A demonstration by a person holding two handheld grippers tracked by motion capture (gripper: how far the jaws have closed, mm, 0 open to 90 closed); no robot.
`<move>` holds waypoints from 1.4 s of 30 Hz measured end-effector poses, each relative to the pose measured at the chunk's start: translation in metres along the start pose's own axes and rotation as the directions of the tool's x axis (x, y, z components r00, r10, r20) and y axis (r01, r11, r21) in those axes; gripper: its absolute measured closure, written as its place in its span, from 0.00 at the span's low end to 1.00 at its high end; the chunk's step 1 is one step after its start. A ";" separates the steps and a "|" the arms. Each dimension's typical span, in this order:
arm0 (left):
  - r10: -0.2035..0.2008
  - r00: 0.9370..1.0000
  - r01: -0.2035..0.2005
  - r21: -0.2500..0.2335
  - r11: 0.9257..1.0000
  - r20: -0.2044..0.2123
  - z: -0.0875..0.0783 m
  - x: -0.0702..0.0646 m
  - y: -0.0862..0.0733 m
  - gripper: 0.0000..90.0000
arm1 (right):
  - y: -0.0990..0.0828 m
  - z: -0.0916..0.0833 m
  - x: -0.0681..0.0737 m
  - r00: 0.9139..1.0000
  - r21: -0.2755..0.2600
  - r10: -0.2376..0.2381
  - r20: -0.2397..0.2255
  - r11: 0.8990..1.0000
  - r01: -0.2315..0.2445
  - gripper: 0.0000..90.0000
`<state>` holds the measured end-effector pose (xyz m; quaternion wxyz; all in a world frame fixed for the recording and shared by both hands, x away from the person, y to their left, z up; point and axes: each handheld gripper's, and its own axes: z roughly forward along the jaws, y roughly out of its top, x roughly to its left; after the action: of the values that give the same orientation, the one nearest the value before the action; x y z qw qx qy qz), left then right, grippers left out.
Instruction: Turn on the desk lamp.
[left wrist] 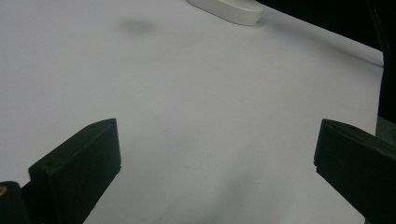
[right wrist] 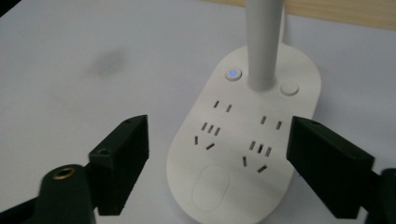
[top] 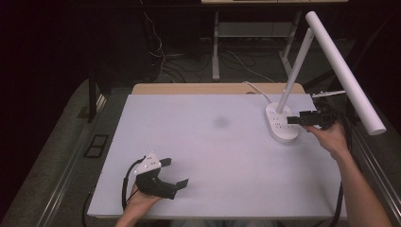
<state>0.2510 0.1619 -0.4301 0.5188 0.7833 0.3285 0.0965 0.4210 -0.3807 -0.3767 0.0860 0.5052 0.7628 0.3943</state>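
Lamp base (right wrist: 247, 144) lies between right tool's (right wrist: 215, 168) spread jaws, apparently untouched.

White desk lamp (top: 331, 61) on table (top: 213, 151)

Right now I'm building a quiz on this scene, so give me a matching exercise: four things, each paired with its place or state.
Things:
1. left tongs
2. right tongs
3. lit blue button
4. dark smudge

Places or states:
A. on the lamp base, beside the stem
B. open, over the near left of the table
C. on the bare mat, mid-table
D. open, at the lamp base

Pairs: 1-B, 2-D, 3-A, 4-C
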 end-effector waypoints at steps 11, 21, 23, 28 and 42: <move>-0.003 1.000 0.003 0.000 1.000 -0.010 0.000 0.000 0.000 0.00 | 0.003 0.008 -0.020 0.999 -0.008 0.016 0.039 1.000 -0.016 0.48; 0.001 1.000 -0.001 0.003 1.000 -0.011 0.000 0.000 0.000 0.00 | 0.007 0.011 -0.032 0.996 -0.045 0.047 0.071 0.998 -0.044 0.67; 0.000 1.000 0.000 0.003 1.000 -0.012 -0.001 0.000 0.000 0.00 | 0.006 0.013 -0.035 0.996 -0.052 0.060 0.067 0.997 -0.057 0.70; 0.000 1.000 0.000 0.003 1.000 -0.013 0.000 0.000 -0.001 0.00 | 0.006 0.018 -0.041 0.994 -0.076 0.093 0.064 0.993 -0.088 0.80; 0.002 1.000 -0.002 0.000 1.000 -0.018 0.000 -0.001 0.000 0.00 | 0.005 0.040 -0.054 0.976 -0.131 0.203 0.084 0.973 -0.191 0.99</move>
<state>0.2503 0.1611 -0.4305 0.5160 0.7827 0.3321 0.1041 0.4712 -0.4045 -0.4143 0.1139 0.5907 0.6782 0.4220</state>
